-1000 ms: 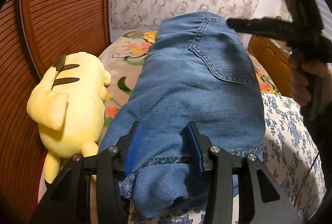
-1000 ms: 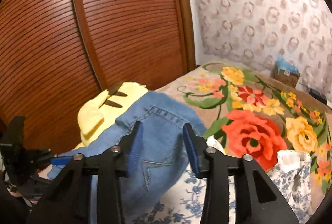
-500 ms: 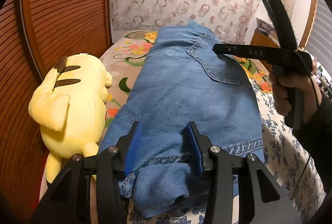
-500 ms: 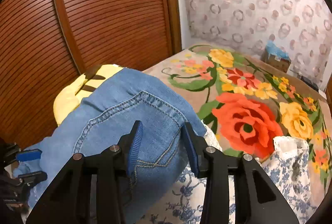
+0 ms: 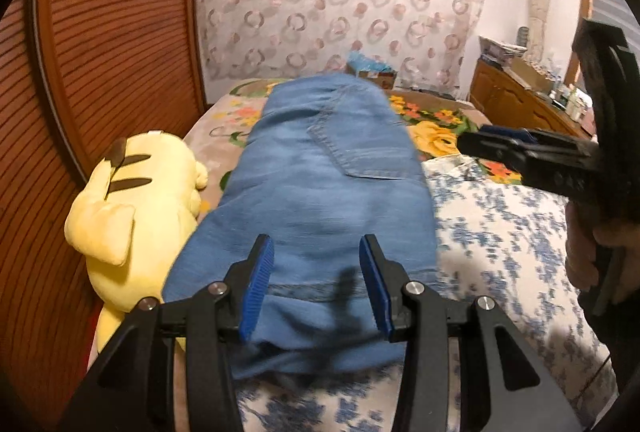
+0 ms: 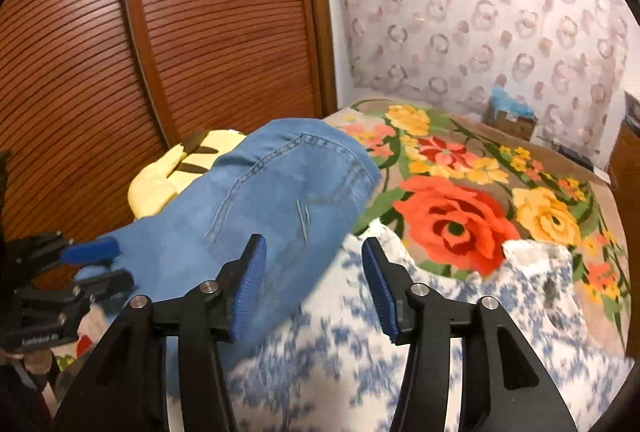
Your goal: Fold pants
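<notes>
While the bed [image 5: 500, 232] filled both views, the jeans [image 5: 320, 199] lay along it as a folded stack, the landmark for all else. Left of the jeans and touching them lay a yellow plush [image 5: 132, 199]; right of them spread a blue-flowered sheet [image 6: 360, 352], with a floral blanket [image 6: 460, 216] beyond. The left gripper [image 5: 316, 284] hung over the jeans' near hem, jaws apart, clasping nothing. The right gripper [image 6: 312, 288] hung off the jeans' right edge, jaws opening, nothing between them. A fold seemed just finished; the next move likely called for regrasping an end, or smoothing. Only the right view showed the blanket's big roses; only the left showed a hand [image 5: 592, 252] and a cabinet [image 5: 520, 103].
</notes>
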Motion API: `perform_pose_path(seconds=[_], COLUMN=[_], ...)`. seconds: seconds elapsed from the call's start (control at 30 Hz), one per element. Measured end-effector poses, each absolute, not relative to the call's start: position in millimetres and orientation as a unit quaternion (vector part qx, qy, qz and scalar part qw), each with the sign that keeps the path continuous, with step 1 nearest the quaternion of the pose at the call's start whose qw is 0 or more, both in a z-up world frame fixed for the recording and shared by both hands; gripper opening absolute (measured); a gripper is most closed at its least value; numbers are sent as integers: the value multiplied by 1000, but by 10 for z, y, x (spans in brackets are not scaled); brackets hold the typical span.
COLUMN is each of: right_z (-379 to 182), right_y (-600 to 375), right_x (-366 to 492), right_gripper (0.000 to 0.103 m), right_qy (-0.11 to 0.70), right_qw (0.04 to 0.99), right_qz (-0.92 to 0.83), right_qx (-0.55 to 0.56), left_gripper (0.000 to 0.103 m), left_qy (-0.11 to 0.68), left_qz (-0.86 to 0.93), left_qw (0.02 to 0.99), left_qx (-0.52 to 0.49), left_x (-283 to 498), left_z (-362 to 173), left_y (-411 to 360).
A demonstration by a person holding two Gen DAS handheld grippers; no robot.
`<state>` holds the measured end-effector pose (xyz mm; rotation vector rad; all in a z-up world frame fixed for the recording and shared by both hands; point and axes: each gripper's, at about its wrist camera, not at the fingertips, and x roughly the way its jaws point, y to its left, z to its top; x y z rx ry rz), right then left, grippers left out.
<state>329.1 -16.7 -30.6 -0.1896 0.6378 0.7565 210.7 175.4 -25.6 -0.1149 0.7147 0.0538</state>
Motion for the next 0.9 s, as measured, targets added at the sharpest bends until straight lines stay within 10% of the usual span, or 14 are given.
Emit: perform_pose_path(seconds=[0.9], right_z=[27], right_y=[-2191], right_x=[1571], right_gripper=[73], right_qy=[232], right_qw=[947], right_qz=[218], right_qx=[-44], left_gripper=[46], left_qy=[293], left_qz=[-29], left_qw=[956], left_qx=[-5], left_x=[1119], left_z=[164], left_y=[114])
